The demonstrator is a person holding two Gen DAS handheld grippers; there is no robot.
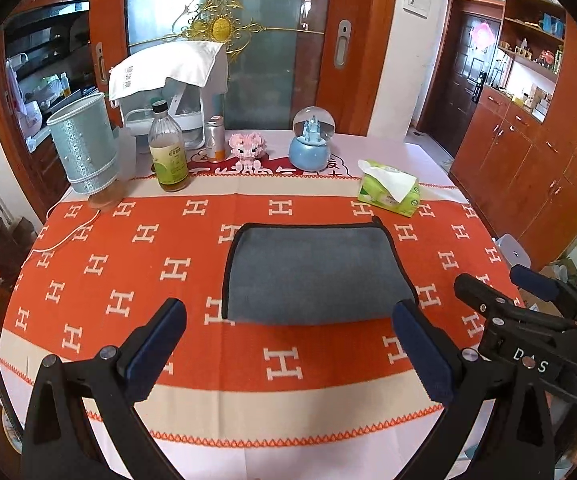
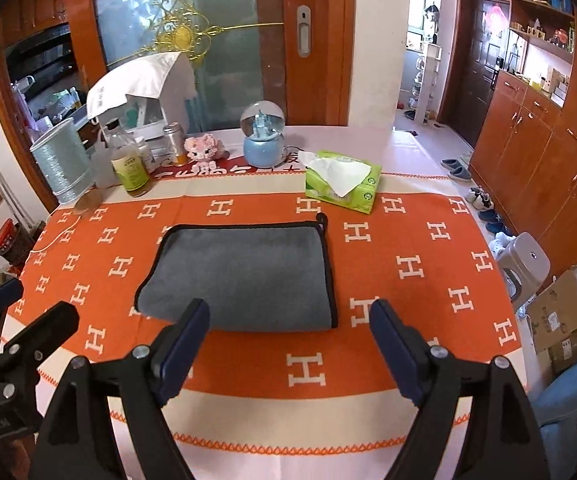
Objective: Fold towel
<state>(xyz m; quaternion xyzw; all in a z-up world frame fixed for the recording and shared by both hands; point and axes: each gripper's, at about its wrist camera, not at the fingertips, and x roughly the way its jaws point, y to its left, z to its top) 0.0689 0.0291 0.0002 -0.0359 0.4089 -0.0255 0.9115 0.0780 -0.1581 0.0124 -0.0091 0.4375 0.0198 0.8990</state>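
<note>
Folded towel (image 1: 316, 276) ahead, both tools spread

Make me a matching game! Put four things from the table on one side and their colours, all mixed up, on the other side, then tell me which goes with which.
Things:
1. towel
2. tissue pack
3. snow globe
4. toy animal

Colours:
A. pink
B. grey with a black edge
C. green
D. light blue

Pairs: 1-B, 2-C, 3-D, 4-A
</note>
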